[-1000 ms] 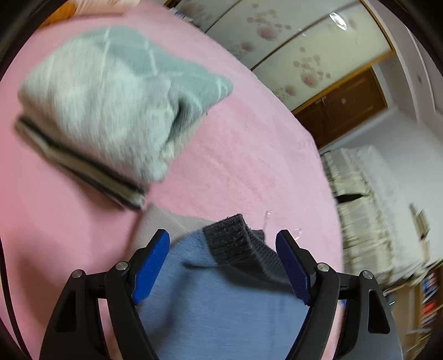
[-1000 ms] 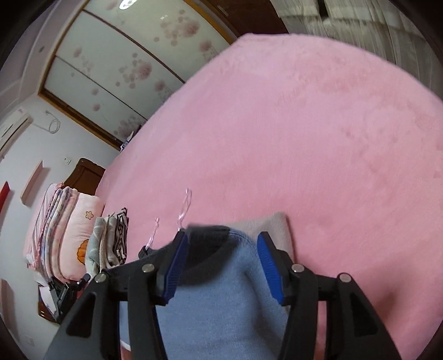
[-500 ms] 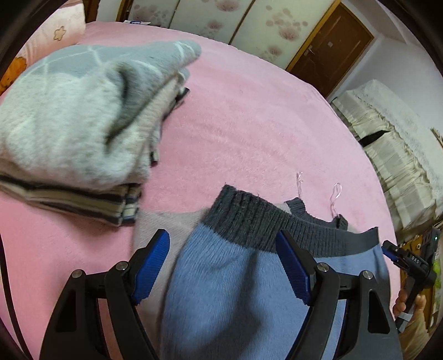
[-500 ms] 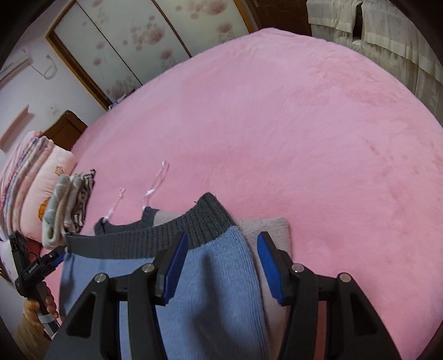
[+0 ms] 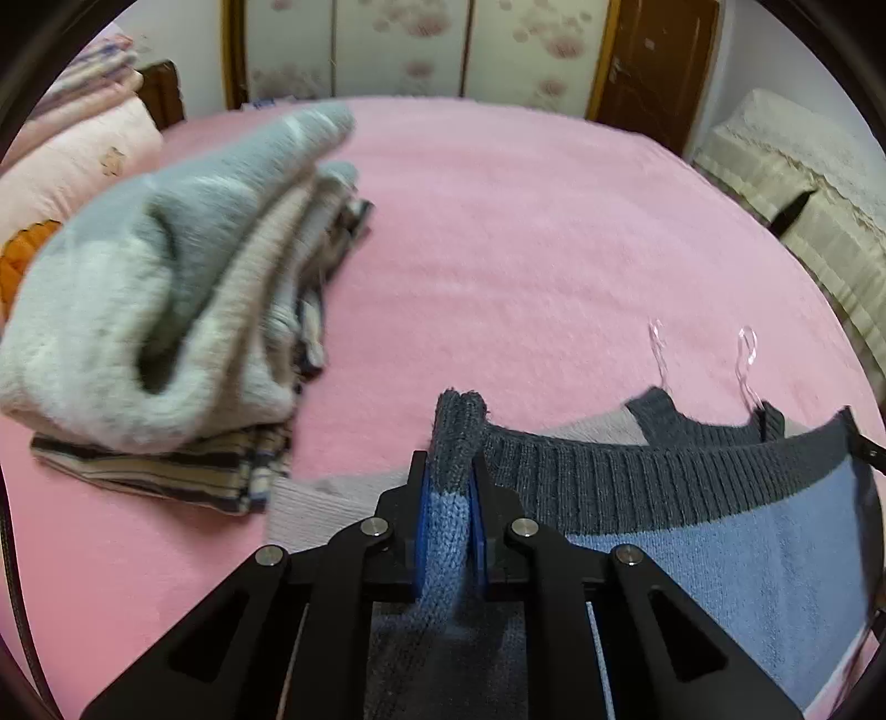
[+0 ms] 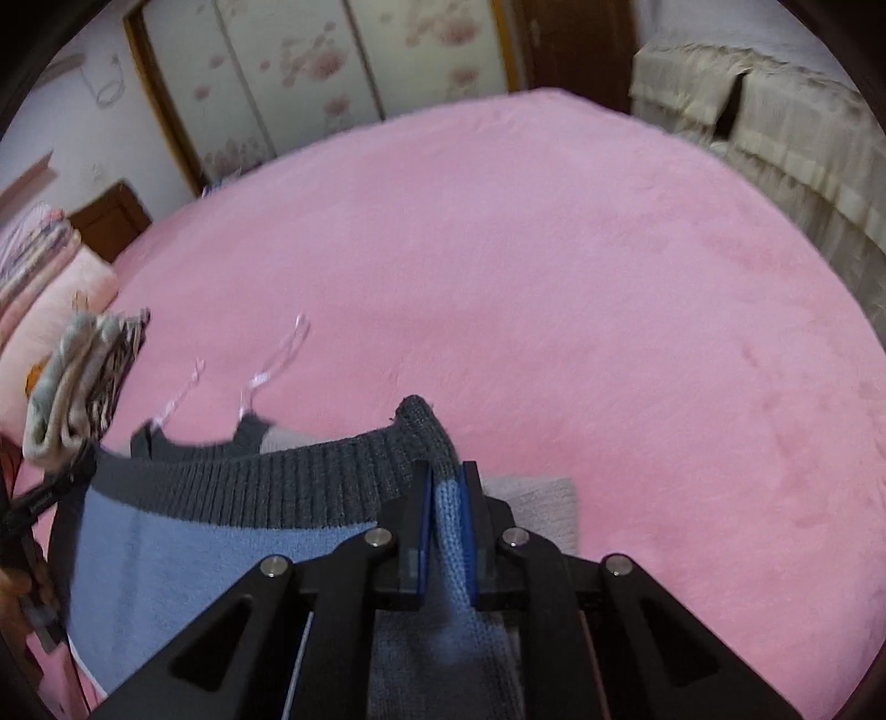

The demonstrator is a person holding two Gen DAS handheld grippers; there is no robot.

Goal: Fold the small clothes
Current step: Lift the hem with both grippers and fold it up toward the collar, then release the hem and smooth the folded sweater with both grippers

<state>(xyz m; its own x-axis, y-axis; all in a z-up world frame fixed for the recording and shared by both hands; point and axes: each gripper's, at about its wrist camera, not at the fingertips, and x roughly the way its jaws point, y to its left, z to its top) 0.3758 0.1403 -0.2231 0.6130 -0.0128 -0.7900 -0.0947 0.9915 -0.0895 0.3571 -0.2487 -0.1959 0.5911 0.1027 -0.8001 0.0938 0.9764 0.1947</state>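
Note:
A blue knitted sweater [image 5: 720, 554] with a dark grey ribbed hem lies on the pink bed [image 5: 526, 249], over a pale beige garment [image 5: 310, 504]. My left gripper [image 5: 448, 471] is shut on the hem's left corner, and a bunched fold stands up between its blue pads. At the opposite corner the jaws of my right gripper [image 6: 447, 476] are closing, and their pads press a fold of the same sweater [image 6: 194, 554]. The hem stretches between the two grippers. Two clear hanger hooks [image 5: 745, 354] stick out beyond the grey neckline.
A pile of folded clothes [image 5: 166, 288], grey knit on striped fabric, sits to the left, also seen small in the right wrist view [image 6: 77, 376]. Pink pillows [image 5: 72, 160] lie behind it. A cream covered sofa [image 6: 775, 127] and sliding doors [image 5: 398, 50] border the bed.
Both grippers went from open around the hem's corners to clamped on them. Both rolled upright and dropped closer to the sweater, which now stretches between them.

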